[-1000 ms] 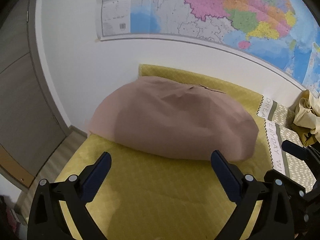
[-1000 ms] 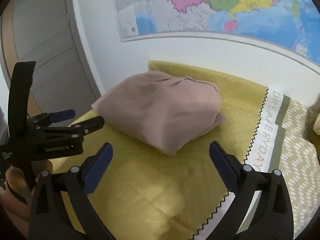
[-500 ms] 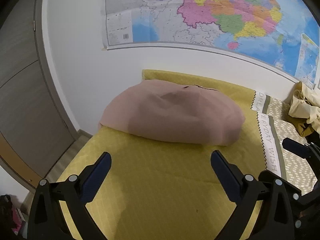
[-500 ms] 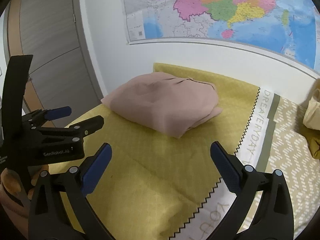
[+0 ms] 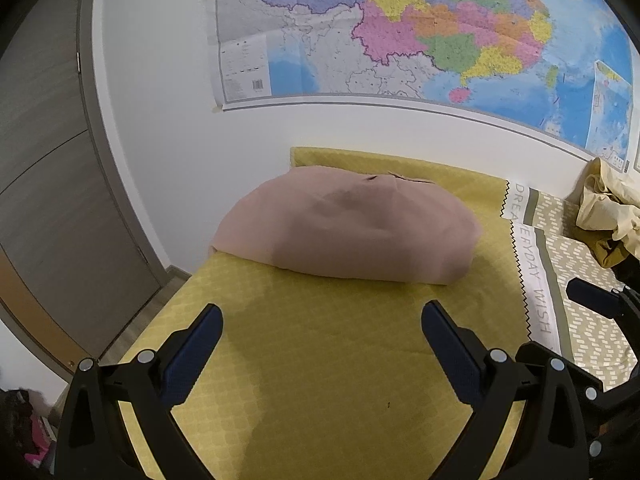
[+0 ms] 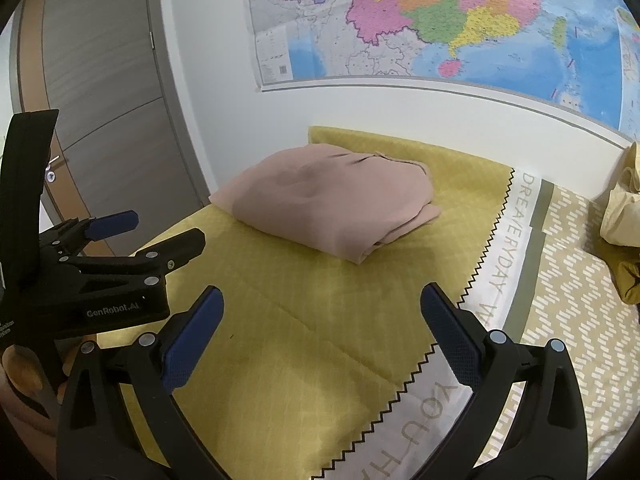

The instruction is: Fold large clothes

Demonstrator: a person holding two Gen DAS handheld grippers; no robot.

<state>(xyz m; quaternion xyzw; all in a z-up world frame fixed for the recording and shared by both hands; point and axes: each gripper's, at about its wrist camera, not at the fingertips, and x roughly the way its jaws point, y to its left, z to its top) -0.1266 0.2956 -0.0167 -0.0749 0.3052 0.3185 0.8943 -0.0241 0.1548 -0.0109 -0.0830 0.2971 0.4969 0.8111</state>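
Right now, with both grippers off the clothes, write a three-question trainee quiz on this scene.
1. True or false: the folded dusty-pink fabric garment lies on the mustard-yellow quilted bedspread.
2. Which is open: the left gripper, the right gripper, or both?
3. Fill in: the crumpled pale-yellow garment lies to the pink one's ____.

Key: 1 true; 2 both, each empty; 3 right.

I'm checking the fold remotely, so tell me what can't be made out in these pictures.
- Folded pink garment: underside and inner layers hidden by its own top layer, both views.
- Crumpled pale yellow garment: cut off by the right edge, both views.
- White printed bedspread lettering: partly cut off, right wrist view.
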